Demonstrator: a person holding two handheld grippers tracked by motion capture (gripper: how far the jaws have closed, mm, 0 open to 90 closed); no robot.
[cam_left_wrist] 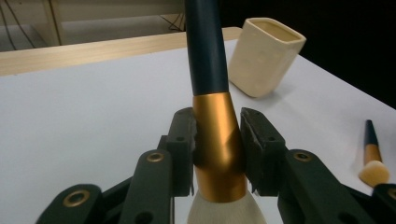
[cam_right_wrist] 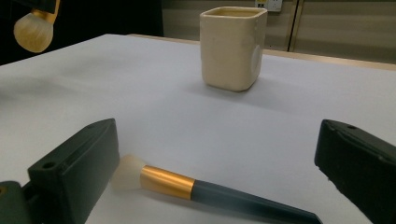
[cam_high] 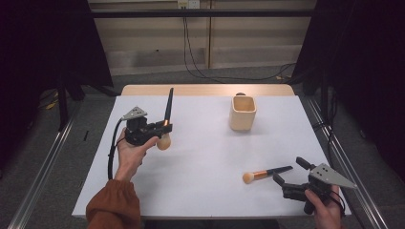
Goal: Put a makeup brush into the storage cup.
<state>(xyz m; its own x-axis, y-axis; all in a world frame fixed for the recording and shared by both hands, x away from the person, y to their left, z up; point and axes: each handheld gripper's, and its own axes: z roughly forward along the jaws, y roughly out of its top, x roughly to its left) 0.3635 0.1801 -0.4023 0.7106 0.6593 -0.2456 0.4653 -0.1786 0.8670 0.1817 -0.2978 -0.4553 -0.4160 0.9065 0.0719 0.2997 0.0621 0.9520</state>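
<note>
Right gripper (cam_high: pixel 286 179): held low at the near right corner of the table (cam_high: pixel 200 191), in a hand (cam_high: pixel 325 210). Its jaws are spread wide and nothing is gripped between them.
Loose brush (cam_high: pixel 265 173): laid flat on the table just in front of the right gripper. In the right gripper view (cam_right_wrist: pixel 205 190) it is seen between the open jaws, untouched, its pale head toward the left jaw and its dark handle toward the right.
Left gripper (cam_high: pixel 165 130): held above the table's left side, in a hand (cam_high: pixel 129 155) with a rust-coloured sleeve (cam_high: pixel 112 207).
Left jaws: closed tight on the gold collar of a second brush, as seen in the left gripper view.
Held brush (cam_left_wrist: pixel 217 135): carried nearly upright, clear of the table, with the dark handle pointed up and the pale head (cam_high: pixel 163 141) hung below the jaws.
Cup (cam_high: pixel 242 113): a cream, square-sided cup, stood upright farther back on the table, right of centre, well apart from both brushes.
Far edge: a bare wooden strip (cam_high: pixel 205 89) is left uncovered beyond the white surface.
</note>
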